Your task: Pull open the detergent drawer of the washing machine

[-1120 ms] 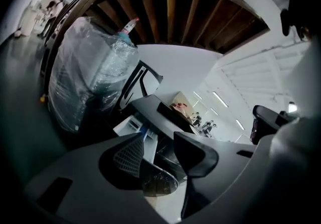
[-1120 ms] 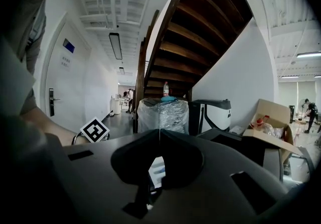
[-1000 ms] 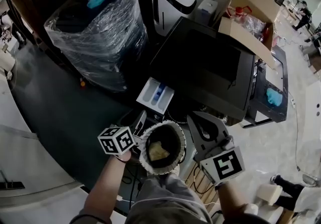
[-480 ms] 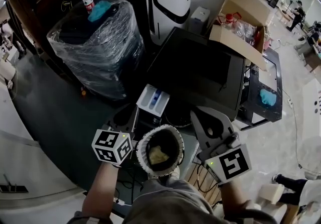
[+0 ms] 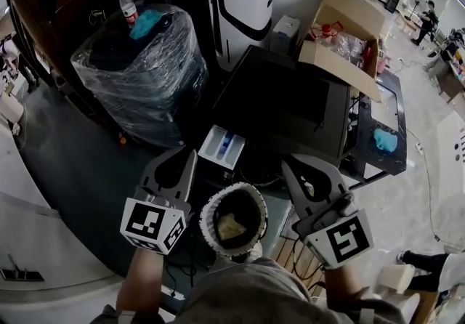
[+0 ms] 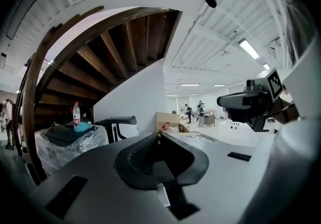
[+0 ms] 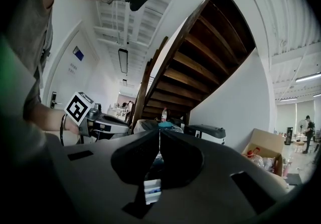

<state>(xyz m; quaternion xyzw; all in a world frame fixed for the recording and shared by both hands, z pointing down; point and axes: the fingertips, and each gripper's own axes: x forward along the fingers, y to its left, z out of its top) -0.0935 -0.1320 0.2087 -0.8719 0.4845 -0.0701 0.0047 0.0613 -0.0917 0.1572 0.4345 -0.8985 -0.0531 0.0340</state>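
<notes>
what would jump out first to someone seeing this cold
The two marker-cubed grippers, left gripper and right gripper, hover shut and empty low in the head view. Just beyond them the white detergent drawer sticks out open from the dark washing machine. At left sits a big plastic-wrapped bundle.

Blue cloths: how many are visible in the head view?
2. One cloth lies on the plastic-wrapped stack at upper left, the other cloth on the low black stand at right. Others may be hidden inside the cardboard box.
</notes>
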